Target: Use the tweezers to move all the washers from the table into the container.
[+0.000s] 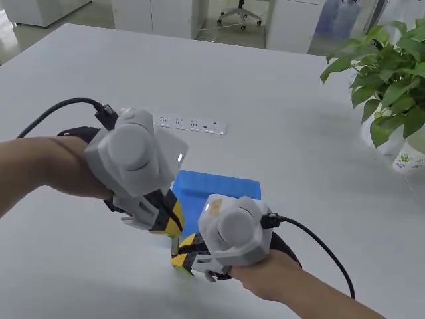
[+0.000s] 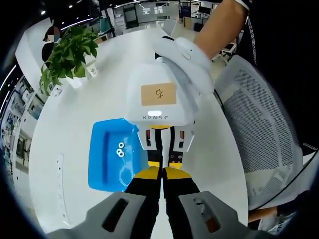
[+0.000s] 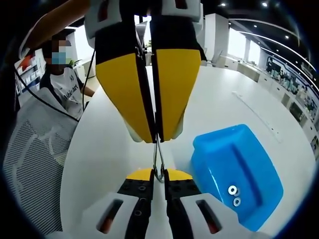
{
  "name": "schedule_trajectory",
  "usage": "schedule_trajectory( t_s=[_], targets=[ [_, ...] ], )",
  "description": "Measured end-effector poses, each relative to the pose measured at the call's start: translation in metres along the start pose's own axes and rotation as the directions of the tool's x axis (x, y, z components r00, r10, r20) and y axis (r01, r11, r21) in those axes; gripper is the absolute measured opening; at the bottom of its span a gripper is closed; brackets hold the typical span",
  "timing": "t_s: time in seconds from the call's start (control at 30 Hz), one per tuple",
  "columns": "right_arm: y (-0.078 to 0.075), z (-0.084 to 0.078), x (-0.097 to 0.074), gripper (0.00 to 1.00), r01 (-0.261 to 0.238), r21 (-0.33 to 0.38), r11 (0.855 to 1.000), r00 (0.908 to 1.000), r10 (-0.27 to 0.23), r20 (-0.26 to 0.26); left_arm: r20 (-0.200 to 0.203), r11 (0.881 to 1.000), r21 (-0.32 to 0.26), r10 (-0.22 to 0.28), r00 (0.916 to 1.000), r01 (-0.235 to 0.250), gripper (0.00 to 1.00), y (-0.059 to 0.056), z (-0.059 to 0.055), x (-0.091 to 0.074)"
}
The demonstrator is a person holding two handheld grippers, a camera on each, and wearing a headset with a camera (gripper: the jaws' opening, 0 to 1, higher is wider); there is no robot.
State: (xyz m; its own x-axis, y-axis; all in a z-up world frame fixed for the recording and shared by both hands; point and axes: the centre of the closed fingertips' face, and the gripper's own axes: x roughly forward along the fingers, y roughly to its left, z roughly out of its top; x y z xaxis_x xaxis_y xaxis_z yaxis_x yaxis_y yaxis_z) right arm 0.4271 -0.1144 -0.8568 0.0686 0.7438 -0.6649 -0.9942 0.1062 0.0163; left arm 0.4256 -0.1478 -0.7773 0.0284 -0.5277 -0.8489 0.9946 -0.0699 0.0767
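Thin metal tweezers (image 3: 158,157) run between the two grippers, which meet tip to tip. My left gripper (image 3: 157,138) comes down from the top of the right gripper view, its yellow jaws shut on the tweezers' upper part. My right gripper (image 3: 159,175) has its jaws shut around the tweezers' lower end. In the head view the left gripper (image 1: 174,229) and right gripper (image 1: 182,258) touch just in front of the blue container (image 1: 219,186). Two washers (image 3: 233,194) lie in the container (image 3: 239,164), and the washers (image 2: 120,149) also appear in the left gripper view.
A white power strip (image 1: 190,124) lies on the white table beyond the container. A potted plant (image 1: 392,73) stands at the far right. A mesh chair (image 2: 259,139) is beside the table, and a seated person (image 3: 65,84) is behind it.
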Motion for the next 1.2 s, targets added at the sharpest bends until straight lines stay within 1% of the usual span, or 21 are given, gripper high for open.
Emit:
schedule_trajectory(
  t_s=[0.27,0.63,0.83,0.97,1.2],
  targets=[
    [0.001,0.007,-0.004,0.1,-0.001,-0.014,1.0,1.0,0.001,-0.001,0.003,1.0,0.0,0.005,1.0,-0.005,0.05,-0.001,0.002,-0.007],
    [0.0,0.017,-0.013,0.1,0.004,-0.036,0.999,1.0,-0.004,-0.005,0.006,1.0,0.008,0.016,0.9999,-0.016,0.05,0.0,0.009,-0.019],
    [-0.003,0.026,-0.02,0.1,0.017,-0.026,1.0,0.9998,-0.017,0.005,0.01,1.0,0.01,0.025,0.9996,-0.025,0.05,0.004,0.016,-0.027],
    [-0.004,0.03,-0.024,0.1,0.025,-0.026,0.999,0.9997,-0.024,0.007,0.012,0.999,0.022,0.025,0.9996,-0.025,0.05,0.006,0.021,-0.031],
    [-0.012,0.035,-0.035,0.1,0.036,-0.028,0.999,0.9994,-0.036,0.003,0.025,0.999,0.044,0.03,0.9993,-0.031,0.05,0.013,0.032,-0.036]
  ],
)
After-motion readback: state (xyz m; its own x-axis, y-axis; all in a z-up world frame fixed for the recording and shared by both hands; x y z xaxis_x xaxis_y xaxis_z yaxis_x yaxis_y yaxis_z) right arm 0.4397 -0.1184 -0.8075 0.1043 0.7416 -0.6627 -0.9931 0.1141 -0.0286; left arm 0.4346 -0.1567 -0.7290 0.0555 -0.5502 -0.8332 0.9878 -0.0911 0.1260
